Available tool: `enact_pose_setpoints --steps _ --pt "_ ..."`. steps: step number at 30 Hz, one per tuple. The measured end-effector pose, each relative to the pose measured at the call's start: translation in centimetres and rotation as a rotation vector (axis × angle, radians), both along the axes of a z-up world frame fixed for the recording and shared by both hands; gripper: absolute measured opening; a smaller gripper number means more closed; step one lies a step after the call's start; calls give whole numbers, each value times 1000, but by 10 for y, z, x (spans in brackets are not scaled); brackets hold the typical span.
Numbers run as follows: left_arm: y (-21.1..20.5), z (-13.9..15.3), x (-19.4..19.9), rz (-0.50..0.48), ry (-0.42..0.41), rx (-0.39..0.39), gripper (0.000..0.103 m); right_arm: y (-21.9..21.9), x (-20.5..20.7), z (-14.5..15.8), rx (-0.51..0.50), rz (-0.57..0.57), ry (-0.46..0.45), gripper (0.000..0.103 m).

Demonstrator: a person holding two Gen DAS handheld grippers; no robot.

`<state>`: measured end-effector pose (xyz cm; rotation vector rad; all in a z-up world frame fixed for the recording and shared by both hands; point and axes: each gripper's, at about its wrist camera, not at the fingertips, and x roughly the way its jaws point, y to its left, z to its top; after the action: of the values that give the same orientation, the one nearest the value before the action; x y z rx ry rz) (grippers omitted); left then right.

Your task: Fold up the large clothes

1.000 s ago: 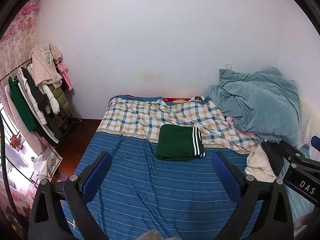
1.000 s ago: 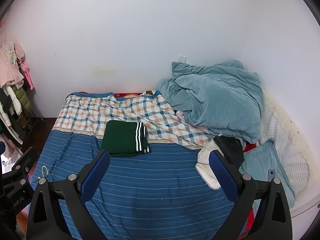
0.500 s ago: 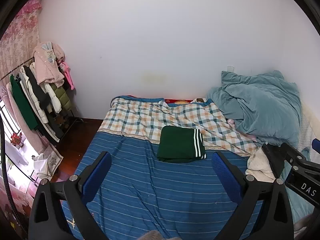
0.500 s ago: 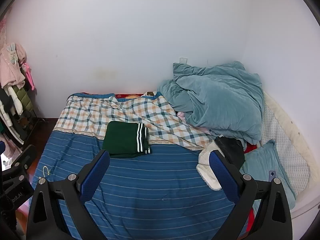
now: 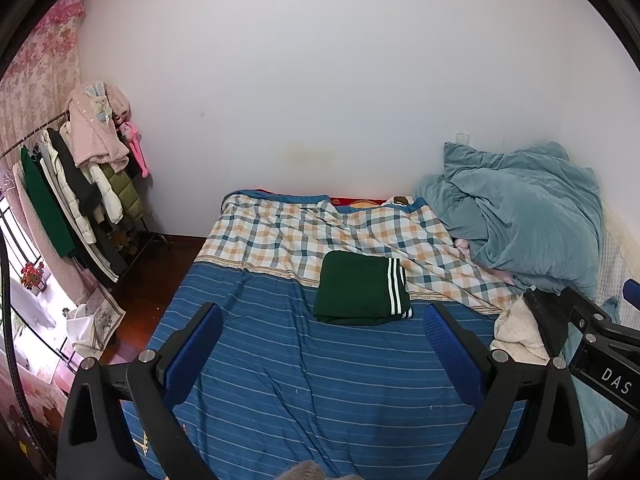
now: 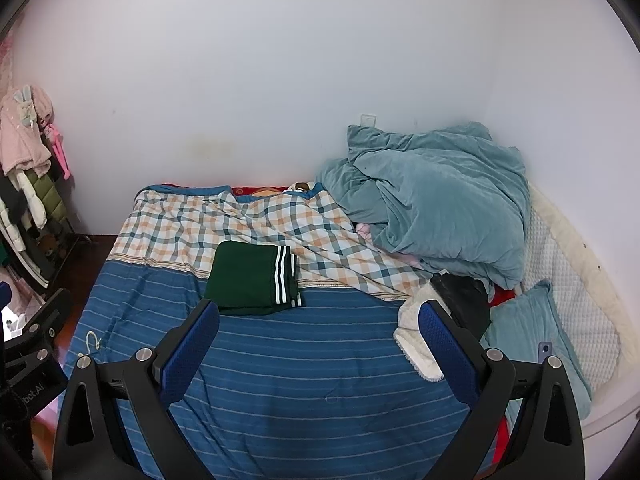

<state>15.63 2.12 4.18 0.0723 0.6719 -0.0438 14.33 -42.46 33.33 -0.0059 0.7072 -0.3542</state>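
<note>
Garment [image 5: 360,288], green, lies folded square mid-bed [image 5: 304,372] at 12 o'clock of both grippers; left gripper [image 5: 322,350] and right gripper [image 6: 318,340] gape wide, empty, likely because folding looks done.

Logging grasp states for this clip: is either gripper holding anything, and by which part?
Nothing is held. The left gripper and right gripper are open above the bed; the folded green garment lies untouched.

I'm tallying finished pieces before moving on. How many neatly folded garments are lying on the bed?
1: the green garment with white stripes, lying mid-bed where the plaid sheet meets the blue striped cover. The white and black clothes at its right are unfolded and may hide more.
</note>
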Motion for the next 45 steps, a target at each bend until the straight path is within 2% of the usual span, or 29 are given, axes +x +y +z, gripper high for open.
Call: enact_pose_setpoints --steps 35,45 --pt "-1 2 4 15 -9 2 102 0 2 -6 6 13 -7 102" --pt "-2 4 8 22 -14 4 102 4 14 -7 9 34 -9 102"
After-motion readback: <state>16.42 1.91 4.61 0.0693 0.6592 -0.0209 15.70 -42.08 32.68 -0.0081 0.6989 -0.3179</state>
